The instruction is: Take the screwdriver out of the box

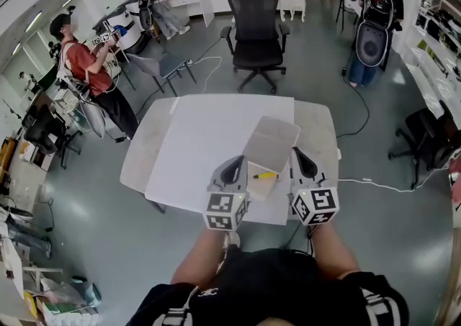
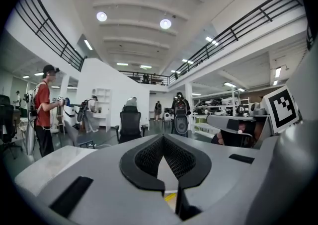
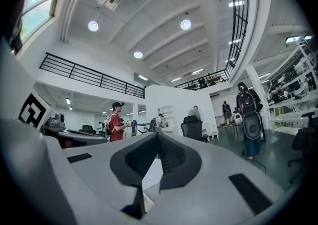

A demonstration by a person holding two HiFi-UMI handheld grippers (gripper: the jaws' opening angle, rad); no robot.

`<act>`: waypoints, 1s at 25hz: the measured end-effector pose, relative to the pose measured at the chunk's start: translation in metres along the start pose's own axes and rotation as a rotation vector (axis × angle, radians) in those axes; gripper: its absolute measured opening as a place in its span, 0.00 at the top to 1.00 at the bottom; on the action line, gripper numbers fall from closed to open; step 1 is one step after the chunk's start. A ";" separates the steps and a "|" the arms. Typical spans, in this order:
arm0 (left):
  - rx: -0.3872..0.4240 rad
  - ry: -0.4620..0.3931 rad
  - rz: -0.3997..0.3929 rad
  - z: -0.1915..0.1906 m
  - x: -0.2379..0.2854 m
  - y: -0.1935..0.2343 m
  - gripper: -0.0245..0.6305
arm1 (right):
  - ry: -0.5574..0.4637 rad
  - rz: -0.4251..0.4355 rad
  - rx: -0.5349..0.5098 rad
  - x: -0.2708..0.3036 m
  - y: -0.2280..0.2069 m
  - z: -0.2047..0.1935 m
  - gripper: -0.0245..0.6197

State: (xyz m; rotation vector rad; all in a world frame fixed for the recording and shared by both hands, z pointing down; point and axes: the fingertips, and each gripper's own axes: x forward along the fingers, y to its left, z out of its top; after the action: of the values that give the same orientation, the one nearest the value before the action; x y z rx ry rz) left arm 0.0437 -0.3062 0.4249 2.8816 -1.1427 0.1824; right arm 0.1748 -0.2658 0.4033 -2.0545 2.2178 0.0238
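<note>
In the head view an open pale box (image 1: pixel 261 186) lies near the front edge of the white table (image 1: pixel 194 137), its lid flap (image 1: pixel 272 137) raised toward the far side. A yellow-handled screwdriver (image 1: pixel 265 175) lies inside it. My left gripper (image 1: pixel 234 162) hovers at the box's left side and my right gripper (image 1: pixel 299 152) at its right side, with the box between them. In the left gripper view the left gripper (image 2: pixel 162 137) has its jaws together and empty, and a yellow bit of the screwdriver (image 2: pixel 170 197) shows below them. In the right gripper view the right gripper (image 3: pixel 157 133) also has its jaws meeting at the tips, holding nothing.
A black office chair (image 1: pixel 256 29) stands past the table's far edge. A person in a red shirt (image 1: pixel 85 65) stands at the left with other gear, and further people are at the back. A white cable (image 1: pixel 374 186) runs over the floor at the right.
</note>
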 end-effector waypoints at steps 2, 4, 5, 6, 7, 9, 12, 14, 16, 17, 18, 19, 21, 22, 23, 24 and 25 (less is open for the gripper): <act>0.018 0.006 -0.035 -0.001 0.008 0.010 0.94 | -0.002 -0.030 0.002 0.007 0.002 -0.002 0.94; 0.046 0.006 -0.065 0.000 0.015 0.019 0.94 | -0.005 -0.055 0.000 0.013 0.003 -0.002 0.94; 0.057 0.009 -0.082 0.000 0.019 0.021 0.94 | -0.006 -0.066 -0.003 0.015 0.003 -0.002 0.94; 0.065 0.015 -0.101 0.000 0.023 0.022 0.94 | -0.005 -0.075 -0.007 0.017 0.003 -0.002 0.94; 0.076 0.025 -0.123 -0.002 0.027 0.022 0.94 | -0.004 -0.084 -0.012 0.019 0.002 -0.003 0.94; 0.111 0.051 -0.169 -0.008 0.035 0.022 0.94 | 0.003 -0.102 -0.022 0.021 0.001 -0.008 0.94; 0.176 0.094 -0.248 -0.019 0.044 0.019 0.94 | 0.014 -0.138 -0.022 0.023 -0.001 -0.016 0.94; 0.215 0.123 -0.304 -0.027 0.048 0.015 0.94 | 0.022 -0.164 -0.019 0.021 -0.004 -0.018 0.94; 0.248 0.153 -0.347 -0.034 0.053 0.012 0.94 | 0.031 -0.186 -0.020 0.020 -0.007 -0.020 0.94; 0.262 0.169 -0.365 -0.038 0.056 0.012 0.94 | 0.035 -0.195 -0.020 0.021 -0.009 -0.022 0.94; 0.274 0.188 -0.384 -0.044 0.059 0.012 0.94 | 0.040 -0.205 -0.020 0.021 -0.011 -0.024 0.94; 0.287 0.208 -0.402 -0.050 0.061 0.011 0.94 | 0.045 -0.215 -0.018 0.020 -0.012 -0.027 0.94; 0.313 0.245 -0.437 -0.062 0.063 0.009 0.94 | 0.052 -0.236 -0.015 0.017 -0.016 -0.030 0.94; 0.323 0.261 -0.453 -0.068 0.064 0.007 0.94 | 0.055 -0.246 -0.014 0.016 -0.018 -0.031 0.94; 0.331 0.274 -0.468 -0.073 0.066 0.006 0.94 | 0.057 -0.255 -0.014 0.014 -0.020 -0.032 0.94; 0.338 0.286 -0.483 -0.078 0.067 0.004 0.94 | 0.059 -0.265 -0.014 0.012 -0.022 -0.033 0.94; 0.346 0.299 -0.499 -0.082 0.069 0.002 0.94 | 0.060 -0.275 -0.014 0.010 -0.025 -0.034 0.94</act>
State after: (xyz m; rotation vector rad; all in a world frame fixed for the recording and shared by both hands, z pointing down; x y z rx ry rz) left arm 0.0844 -0.3480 0.5151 3.1613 -0.3530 0.8217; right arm 0.1968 -0.2813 0.4376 -2.3769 1.9508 -0.0482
